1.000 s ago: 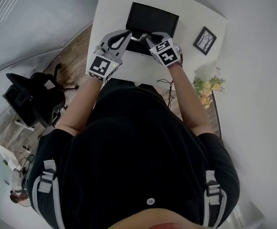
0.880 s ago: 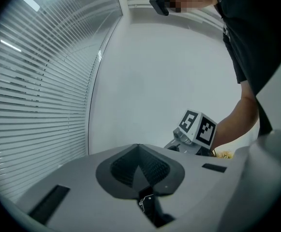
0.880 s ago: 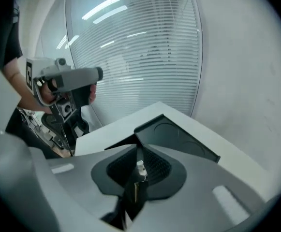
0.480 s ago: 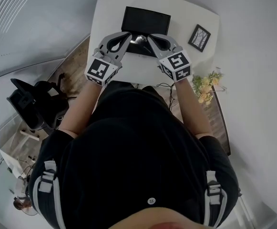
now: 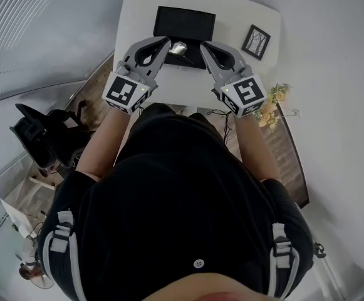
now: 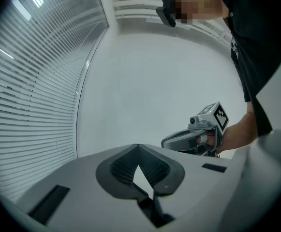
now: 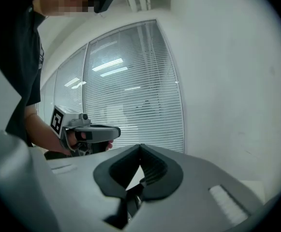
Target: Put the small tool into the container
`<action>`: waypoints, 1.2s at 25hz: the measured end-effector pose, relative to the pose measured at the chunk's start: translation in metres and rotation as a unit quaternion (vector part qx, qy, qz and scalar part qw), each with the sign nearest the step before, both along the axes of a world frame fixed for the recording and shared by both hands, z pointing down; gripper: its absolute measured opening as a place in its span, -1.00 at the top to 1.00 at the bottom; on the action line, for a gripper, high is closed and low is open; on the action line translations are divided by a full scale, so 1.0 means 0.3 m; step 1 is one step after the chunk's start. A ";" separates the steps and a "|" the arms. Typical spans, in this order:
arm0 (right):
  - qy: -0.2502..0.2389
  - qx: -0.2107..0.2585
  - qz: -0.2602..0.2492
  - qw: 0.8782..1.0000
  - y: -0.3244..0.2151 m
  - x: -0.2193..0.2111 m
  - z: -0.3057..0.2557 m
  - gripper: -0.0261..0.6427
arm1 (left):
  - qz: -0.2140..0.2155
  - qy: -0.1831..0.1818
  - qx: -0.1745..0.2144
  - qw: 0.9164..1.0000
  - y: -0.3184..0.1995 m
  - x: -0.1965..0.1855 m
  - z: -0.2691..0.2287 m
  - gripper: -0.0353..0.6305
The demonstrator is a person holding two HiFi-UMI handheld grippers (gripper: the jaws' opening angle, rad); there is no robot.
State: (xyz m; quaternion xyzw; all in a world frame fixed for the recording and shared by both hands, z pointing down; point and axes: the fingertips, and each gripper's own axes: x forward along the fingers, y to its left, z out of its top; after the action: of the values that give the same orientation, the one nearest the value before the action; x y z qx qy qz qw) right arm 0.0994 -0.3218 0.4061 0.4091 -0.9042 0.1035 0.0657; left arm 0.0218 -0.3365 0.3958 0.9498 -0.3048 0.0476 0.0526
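Right gripper (image 5: 205, 46) drawn back, small tool (image 5: 178, 47) lying in black container (image 5: 185, 21)

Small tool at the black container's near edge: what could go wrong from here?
1. The small tool lies at the near rim of the container; whether it is fully inside is unclear, so it might slide out onto the table.
2. The left gripper and right gripper, both shut and empty, flank it; a careless move could knock it.
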 end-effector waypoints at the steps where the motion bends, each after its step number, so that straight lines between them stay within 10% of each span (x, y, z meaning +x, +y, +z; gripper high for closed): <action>1: -0.003 0.008 0.002 1.000 0.011 0.008 -0.021 0.89 | -0.001 0.001 0.003 1.000 0.008 0.000 -0.013 0.87; 30: 0.003 0.093 -0.001 0.996 0.049 0.019 -0.214 0.89 | -0.013 0.016 0.037 0.999 0.043 0.006 -0.132 0.87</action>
State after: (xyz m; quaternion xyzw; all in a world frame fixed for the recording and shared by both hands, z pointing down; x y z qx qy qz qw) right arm 0.1051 -0.3072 0.3420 0.4127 -0.9102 0.0179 0.0298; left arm 0.0236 -0.3237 0.3563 0.9477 -0.3178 0.0200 0.0230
